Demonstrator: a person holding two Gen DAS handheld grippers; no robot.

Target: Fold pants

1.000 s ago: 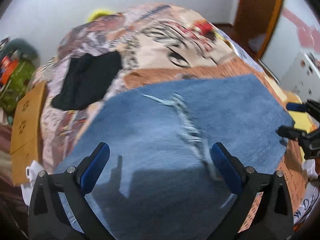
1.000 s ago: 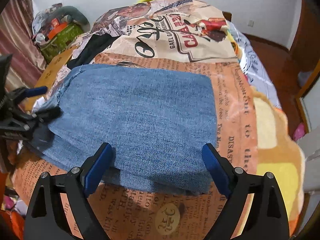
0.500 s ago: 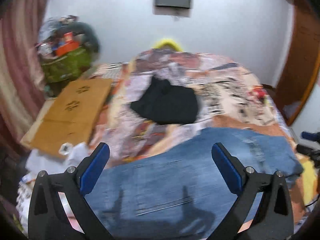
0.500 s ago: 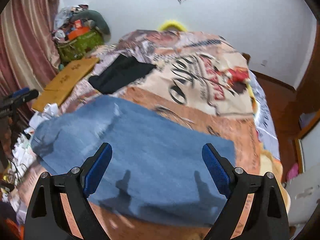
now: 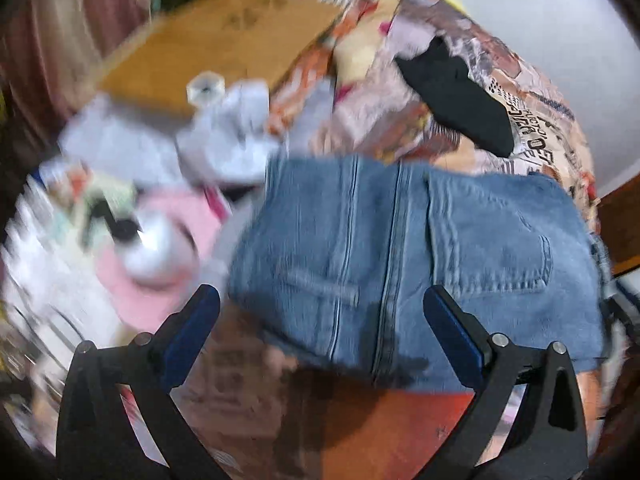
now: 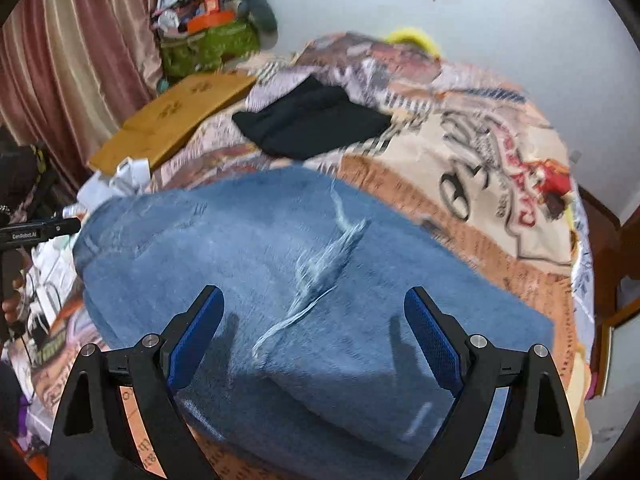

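The jeans (image 5: 420,256) lie folded on the bed (image 5: 540,120), filling the centre of the left wrist view, with the back pocket at centre right and two long seams running top to bottom through the middle. The left gripper (image 5: 322,318) hangs over their lower edge with its jaws spread wide and nothing between them; its blue pads (image 5: 450,332) frame the denim. In the right wrist view the jeans (image 6: 300,280) spread across the lower centre of the frame as a blue slab, with a frayed pale patch in the middle. The right gripper (image 6: 314,326) is also wide open and empty, just over the near part of the cloth. A black garment (image 6: 316,124) lies on the printed bedspread (image 6: 480,168) above the jeans, apart from them; it shows at upper right in the left wrist view (image 5: 460,96). A flat cardboard box (image 6: 176,116) sits at the left edge of the bed, with crumpled white paper (image 6: 128,172) just below it. At upper left, against the curtain (image 6: 72,48), a green bag (image 6: 208,44) is stuffed full, with an orange thing and other items too blurred to name heaped on top. The left side of the left wrist view is smeared by motion.
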